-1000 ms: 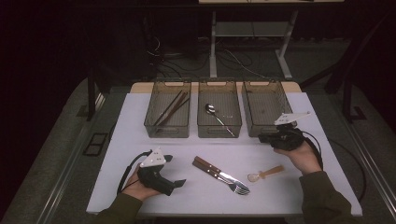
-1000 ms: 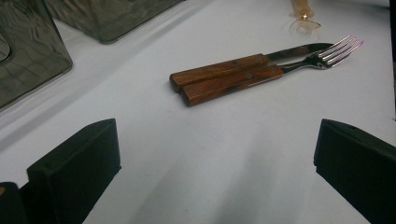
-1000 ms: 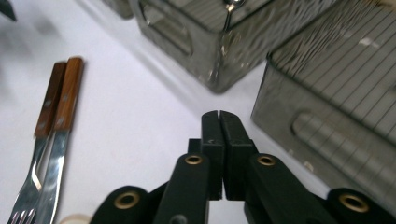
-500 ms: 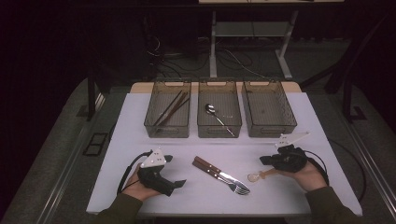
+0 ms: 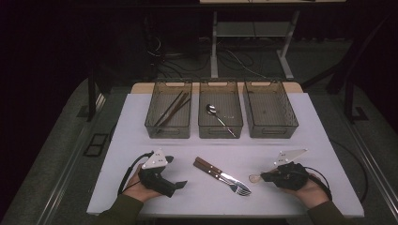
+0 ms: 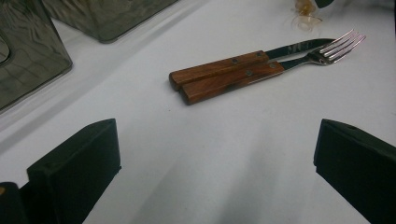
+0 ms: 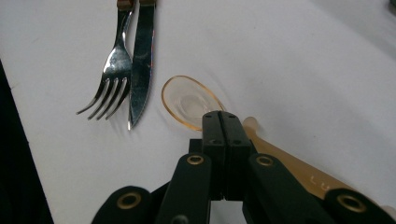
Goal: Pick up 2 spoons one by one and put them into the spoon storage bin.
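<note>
A translucent amber plastic spoon (image 7: 189, 102) lies on the white table (image 5: 305, 140) near its front right. My right gripper (image 7: 222, 122) hangs just over the spoon's neck with its jaws shut together and nothing between them. In the high view the right gripper (image 5: 264, 176) points left at the spoon's bowl (image 5: 255, 178). A wooden-handled knife and fork (image 5: 221, 174) lie side by side at the front middle, also in the left gripper view (image 6: 229, 74). My left gripper (image 5: 174, 171) rests at the front left, its jaws wide open (image 6: 217, 126) and facing the handles from a distance.
Three clear trays stand in a row at the back. The left tray (image 5: 151, 123) holds dark chopsticks (image 5: 171, 108), the middle tray (image 5: 202, 126) holds a metal spoon (image 5: 218, 118), and the right tray (image 5: 291, 123) has nothing in it. Dark floor surrounds the table.
My right gripper has come away from the right tray, moving toward the front edge and down to the plastic spoon. The left gripper has stayed where it was.
</note>
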`<action>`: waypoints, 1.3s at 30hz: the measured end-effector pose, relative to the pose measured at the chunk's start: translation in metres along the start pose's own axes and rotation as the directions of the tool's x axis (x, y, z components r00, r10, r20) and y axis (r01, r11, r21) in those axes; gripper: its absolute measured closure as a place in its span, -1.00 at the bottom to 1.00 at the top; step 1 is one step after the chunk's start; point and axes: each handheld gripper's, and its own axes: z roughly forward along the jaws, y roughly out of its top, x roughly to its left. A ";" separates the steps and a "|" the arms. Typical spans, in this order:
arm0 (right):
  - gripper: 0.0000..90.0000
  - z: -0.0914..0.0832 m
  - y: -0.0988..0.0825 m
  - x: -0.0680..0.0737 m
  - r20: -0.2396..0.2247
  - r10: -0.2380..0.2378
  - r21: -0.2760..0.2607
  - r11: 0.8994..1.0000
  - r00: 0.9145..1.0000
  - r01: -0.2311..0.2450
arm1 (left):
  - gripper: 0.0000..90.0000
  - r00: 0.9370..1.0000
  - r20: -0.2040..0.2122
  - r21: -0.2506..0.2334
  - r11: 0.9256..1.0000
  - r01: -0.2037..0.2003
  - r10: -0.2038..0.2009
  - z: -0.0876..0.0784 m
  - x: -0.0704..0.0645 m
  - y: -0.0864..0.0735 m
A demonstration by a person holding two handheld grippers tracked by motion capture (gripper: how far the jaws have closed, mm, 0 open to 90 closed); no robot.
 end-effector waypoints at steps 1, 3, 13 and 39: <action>0.99 0.001 0.000 0.000 -0.002 -0.002 0.004 1.000 1.000 0.002 | -1.00 1.000 0.000 0.000 1.000 0.000 0.000 0.000 0.000 0.000; 0.99 0.004 0.000 0.000 -0.003 -0.003 0.013 1.000 1.000 0.003 | -1.00 1.000 0.001 -0.001 1.000 0.000 0.000 0.000 0.000 0.000; 0.99 0.011 0.000 0.001 0.011 -0.011 0.015 1.000 1.000 0.011 | -1.00 1.000 0.000 0.001 1.000 -0.001 0.001 0.001 0.000 0.000; 0.99 0.025 0.015 -0.015 0.068 0.011 -0.027 1.000 0.998 -0.009 | -1.00 1.000 0.002 0.011 1.000 -0.010 0.010 0.001 -0.001 0.000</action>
